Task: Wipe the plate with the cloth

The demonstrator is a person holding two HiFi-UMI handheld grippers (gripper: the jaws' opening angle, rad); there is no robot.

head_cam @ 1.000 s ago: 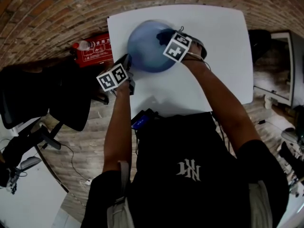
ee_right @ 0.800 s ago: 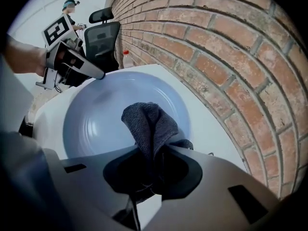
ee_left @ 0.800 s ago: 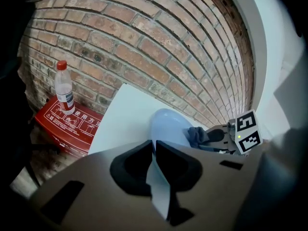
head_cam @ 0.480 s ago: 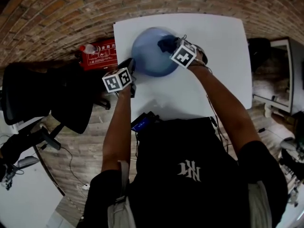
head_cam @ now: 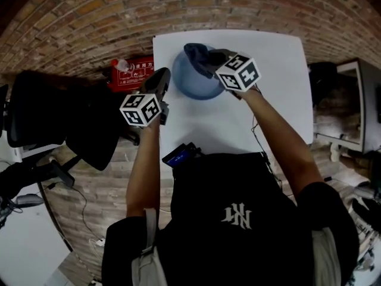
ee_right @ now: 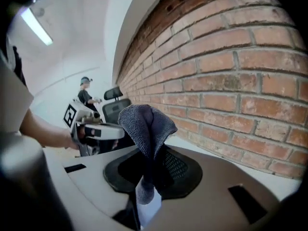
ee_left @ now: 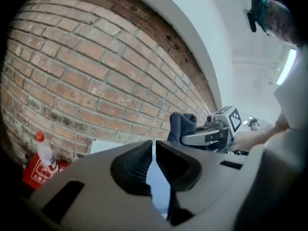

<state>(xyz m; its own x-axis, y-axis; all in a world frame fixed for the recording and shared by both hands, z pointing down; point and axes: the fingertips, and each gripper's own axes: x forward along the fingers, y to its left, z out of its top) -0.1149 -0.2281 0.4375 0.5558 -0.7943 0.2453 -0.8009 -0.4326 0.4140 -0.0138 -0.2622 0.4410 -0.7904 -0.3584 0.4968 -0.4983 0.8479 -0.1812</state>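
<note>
A blue plate (head_cam: pixel 199 87) lies on the white table (head_cam: pixel 271 58) near its far left corner. My right gripper (head_cam: pixel 212 59) hangs over the plate's far rim, shut on a dark blue cloth (head_cam: pixel 196 55) that bunches up beyond the jaws (ee_right: pixel 144 124). My left gripper (head_cam: pixel 162 76) is raised just left of the plate and apart from its rim. Its jaws are closed to a thin slit (ee_left: pixel 154 146) with nothing gripped. From the left gripper view the right gripper (ee_left: pixel 207 136) and the cloth (ee_left: pixel 180 126) show ahead to the right.
A red box (head_cam: pixel 136 70) with a plastic bottle (head_cam: pixel 122 66) stands on the floor left of the table, against the brick wall (head_cam: pixel 89 22). A black office chair (head_cam: pixel 59 118) is at the left. A dark device (head_cam: pixel 178 154) sits at the table's near edge.
Both grippers have risen. The right one lifted the cloth off the plate's surface toward its far rim. The left one has come away from the plate's left rim.
</note>
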